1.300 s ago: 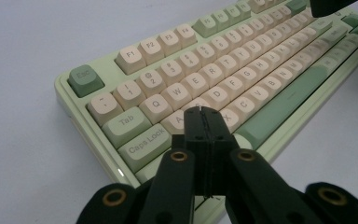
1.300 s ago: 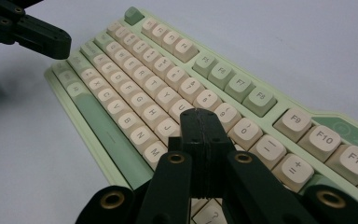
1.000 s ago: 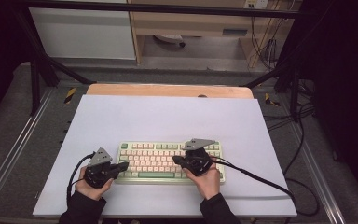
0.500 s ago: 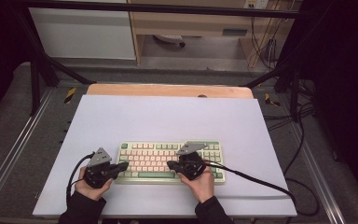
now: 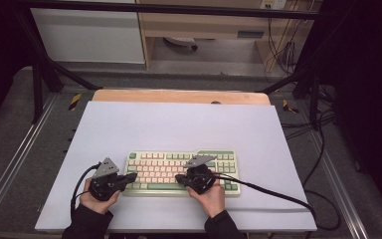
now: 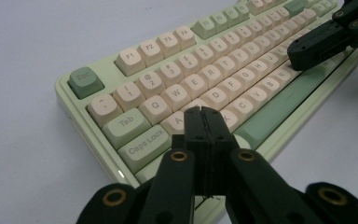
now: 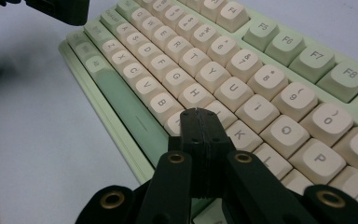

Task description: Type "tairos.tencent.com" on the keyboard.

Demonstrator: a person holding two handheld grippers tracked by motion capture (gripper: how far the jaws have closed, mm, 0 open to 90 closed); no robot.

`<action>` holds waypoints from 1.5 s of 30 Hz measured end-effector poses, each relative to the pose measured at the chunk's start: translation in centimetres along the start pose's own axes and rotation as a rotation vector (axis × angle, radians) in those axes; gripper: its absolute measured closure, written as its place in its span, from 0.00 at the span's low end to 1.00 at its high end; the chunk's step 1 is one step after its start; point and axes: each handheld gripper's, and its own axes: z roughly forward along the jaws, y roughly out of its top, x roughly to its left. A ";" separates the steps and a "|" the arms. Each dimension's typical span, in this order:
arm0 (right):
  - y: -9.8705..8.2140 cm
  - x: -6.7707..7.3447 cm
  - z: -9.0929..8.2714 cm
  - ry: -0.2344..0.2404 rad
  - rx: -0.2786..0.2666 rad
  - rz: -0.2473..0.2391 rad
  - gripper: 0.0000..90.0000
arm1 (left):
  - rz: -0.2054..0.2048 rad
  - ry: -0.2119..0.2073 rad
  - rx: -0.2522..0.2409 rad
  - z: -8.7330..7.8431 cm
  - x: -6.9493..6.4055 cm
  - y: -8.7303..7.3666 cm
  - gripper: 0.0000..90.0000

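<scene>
High view: pale green keyboard [image 5: 181, 172] lying square on the white sheet [image 5: 179, 124], near the front edge, within easy reach of both hands; left gripper [image 5: 129, 178] at its left end, tips over the lower-left keys, right gripper [image 5: 179, 178] near the middle, tips pointing left over the bottom letter row by the space bar [image 5: 166, 186]; cable [image 5: 278, 195] trailing off right. Left gripper view: jaws pressed flat together, nothing between them, forming one blunt point above the keys just right of Caps Lock [image 6: 146, 143], around the A; probably kept shut so the pair works as a single fingertip for pressing one key at a time. Right gripper [image 6: 326, 39] farther off over the far end of the letter rows, close to the space bar [image 6: 279, 105]. Right gripper view: jaws likewise closed on nothing, tip poised low over the keys between the H [image 7: 195, 94] and K [image 7: 243, 134], roughly the J or N beneath; contact with a keycap not possible to tell. Keyboard angled away toward the far left, left gripper [image 7: 58, 9] dark at the top-left corner. Likely typing posture, each closed tip covering its own half.
</scene>
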 end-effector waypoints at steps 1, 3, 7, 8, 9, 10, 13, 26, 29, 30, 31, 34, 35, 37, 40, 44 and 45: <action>0.0 0.0 0.0 0.002 -0.001 0.001 1.00 | 0.000 0.000 0.000 0.0 0.0 0.0 1.00; 0.0 0.0 0.1 0.002 0.007 0.003 1.00 | 0.001 0.000 0.002 0.0 0.0 0.0 1.00; -0.1 0.0 0.1 -0.002 0.009 -0.003 1.00 | 0.001 -0.001 -0.001 0.0 0.0 0.0 1.00; -0.1 0.0 0.0 0.001 0.008 0.000 1.00 | 0.000 0.000 -0.002 0.0 0.0 0.0 1.00; 0.0 0.0 -0.2 0.000 -0.002 -0.006 1.00 | -0.001 0.000 -0.004 -0.1 0.0 0.0 1.00; 0.1 0.0 -0.5 -0.004 -0.006 -0.008 1.00 | -0.001 0.001 -0.004 -0.1 0.0 0.0 1.00; 0.4 -0.1 -1.5 -0.017 -0.026 -0.018 1.00 | -0.001 0.002 -0.007 -0.2 0.0 0.0 1.00; -1.0 -3.5 -6.5 -0.083 -0.094 0.046 0.76 | -0.001 0.028 -0.037 -1.3 0.9 0.4 0.67; -1.6 -4.3 -7.6 -0.106 -0.083 0.058 0.63 | 0.002 0.044 -0.038 -1.4 1.1 0.4 0.52; -1.8 -4.5 -7.9 -0.116 -0.089 0.059 0.61 | 0.000 0.047 -0.040 -1.5 1.2 0.4 0.50; -2.1 -4.8 -8.3 -0.119 -0.089 0.055 0.56 | 0.000 0.048 -0.040 -1.6 1.4 0.4 0.47; -3.0 -5.7 -9.3 -0.133 -0.091 0.086 0.44 | 0.005 0.047 -0.041 -1.7 1.7 0.4 0.38; -3.3 -6.0 -9.7 -0.140 -0.099 0.097 0.41 | 0.005 0.044 -0.039 -1.8 1.8 0.3 0.35; -4.0 -6.6 -10.4 -0.139 -0.101 0.114 0.32 | 0.010 0.054 -0.039 -1.9 2.0 0.2 0.28; -5.1 -7.5 -11.3 -0.148 -0.100 0.137 0.23 | 0.008 0.052 -0.033 -1.9 2.3 -0.1 0.19; -6.7 -8.5 -12.3 -0.171 -0.121 0.145 0.09 | 0.019 0.056 -0.013 -1.8 2.7 -0.6 0.11; -7.1 -8.8 -12.5 -0.179 -0.115 0.160 0.08 | 0.023 0.060 -0.005 -1.8 2.8 -0.7 0.10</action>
